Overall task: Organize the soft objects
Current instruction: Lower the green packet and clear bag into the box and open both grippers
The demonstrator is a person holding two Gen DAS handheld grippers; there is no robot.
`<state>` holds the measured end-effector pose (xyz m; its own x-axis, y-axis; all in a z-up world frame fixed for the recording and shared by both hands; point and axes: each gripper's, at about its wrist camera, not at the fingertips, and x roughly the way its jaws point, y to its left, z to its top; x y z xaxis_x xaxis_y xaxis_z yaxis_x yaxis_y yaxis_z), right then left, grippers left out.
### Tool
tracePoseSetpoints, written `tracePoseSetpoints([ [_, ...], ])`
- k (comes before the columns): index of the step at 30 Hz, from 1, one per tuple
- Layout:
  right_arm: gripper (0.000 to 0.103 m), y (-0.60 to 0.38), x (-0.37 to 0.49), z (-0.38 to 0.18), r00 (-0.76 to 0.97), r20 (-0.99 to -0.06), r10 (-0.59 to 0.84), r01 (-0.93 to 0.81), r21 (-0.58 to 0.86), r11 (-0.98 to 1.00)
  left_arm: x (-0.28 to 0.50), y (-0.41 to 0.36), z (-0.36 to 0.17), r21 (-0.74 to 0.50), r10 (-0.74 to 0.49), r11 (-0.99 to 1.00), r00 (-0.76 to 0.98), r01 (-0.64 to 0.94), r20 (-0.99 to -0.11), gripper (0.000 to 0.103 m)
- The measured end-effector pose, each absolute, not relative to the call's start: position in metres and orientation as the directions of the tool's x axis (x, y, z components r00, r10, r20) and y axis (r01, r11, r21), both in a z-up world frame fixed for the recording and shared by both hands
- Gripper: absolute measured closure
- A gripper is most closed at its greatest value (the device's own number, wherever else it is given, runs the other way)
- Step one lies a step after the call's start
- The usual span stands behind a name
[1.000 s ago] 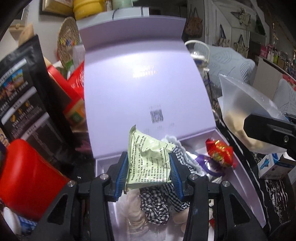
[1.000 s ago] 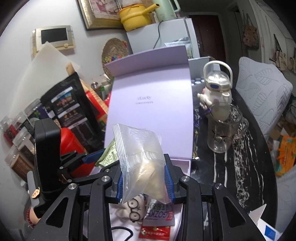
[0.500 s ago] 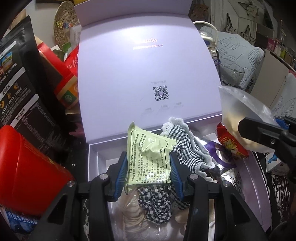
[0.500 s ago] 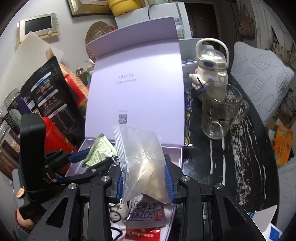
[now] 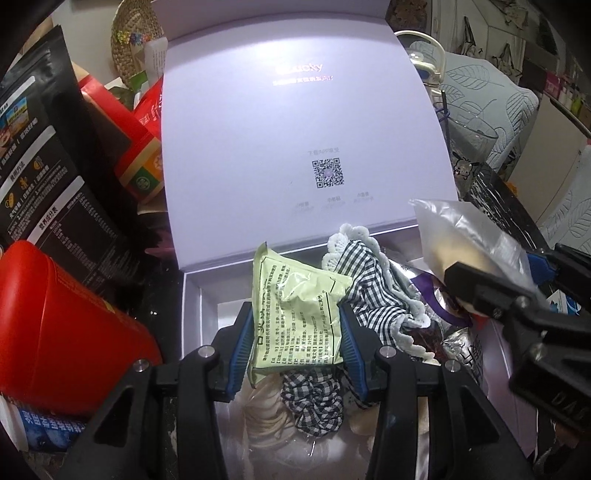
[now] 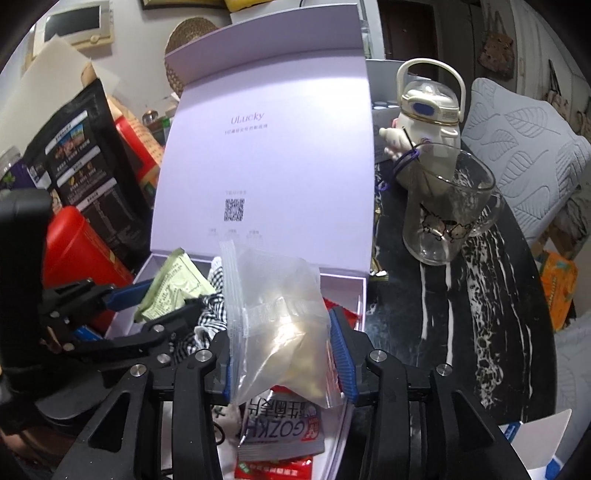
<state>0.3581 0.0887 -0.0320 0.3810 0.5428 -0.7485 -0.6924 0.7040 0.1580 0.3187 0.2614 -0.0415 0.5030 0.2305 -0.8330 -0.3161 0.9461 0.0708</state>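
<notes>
Soft pouches go into the lilac box [image 5: 192,295]: we keep the left gripper [image 5: 297,343] fingers clamped on the green sachet [image 5: 295,314] while the right gripper [image 6: 284,354] fingers, opening around the clear bag [image 6: 273,314], should let it settle low.

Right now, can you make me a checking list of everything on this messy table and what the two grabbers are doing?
Surface: black marbled table, crowded.
Job's things: open lilac box holding checked cloth and snack packets.
Clutter: red canister, black bags, glass mug, cream bottle.
Grippers: left gripper clamps green packet; right gripper jaws opening, clear zip bag between them, over the box.
Cables: nothing seen for certain.
Surroundings: leaf-patterned cushion, woven basket.
</notes>
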Motion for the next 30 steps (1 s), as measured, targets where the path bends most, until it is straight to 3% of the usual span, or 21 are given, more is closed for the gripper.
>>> tracePoseSetpoints([
  [8, 0.06, 0.1, 0.354, -0.04, 0.402, -0.763, 0.506, -0.709, 0.09, 0.699, 0.317, 0.263, -0.04, 0.075, 0.236, 0.942, 0.486, -0.329, -0.841, 0.059],
  [13, 0.058, 0.103, 0.352, -0.041, 0.408, -0.778, 0.478, -0.71, 0.06, 0.702, 0.317, 0.262, -0.041, 0.108, 0.264, 0.937, 0.47, -0.333, -0.842, 0.04],
  [17, 0.045, 0.101, 0.353, -0.04, 0.405, -0.796, 0.45, -0.699, 0.048, 0.713, 0.316, 0.267, -0.04, 0.093, 0.253, 0.936, 0.464, -0.341, -0.849, 0.04],
  [23, 0.044, 0.093, 0.355, -0.036, 0.36, -0.796, 0.487, -0.702, 0.113, 0.703, 0.311, 0.266, -0.034, 0.072, 0.235, 0.941, 0.487, -0.331, -0.841, 0.04],
  [30, 0.032, 0.083, 0.35, -0.021, 0.392, -0.779, 0.489, -0.694, 0.099, 0.713, 0.302, 0.26, -0.015, 0.06, 0.232, 0.946, 0.534, -0.319, -0.813, 0.04],
])
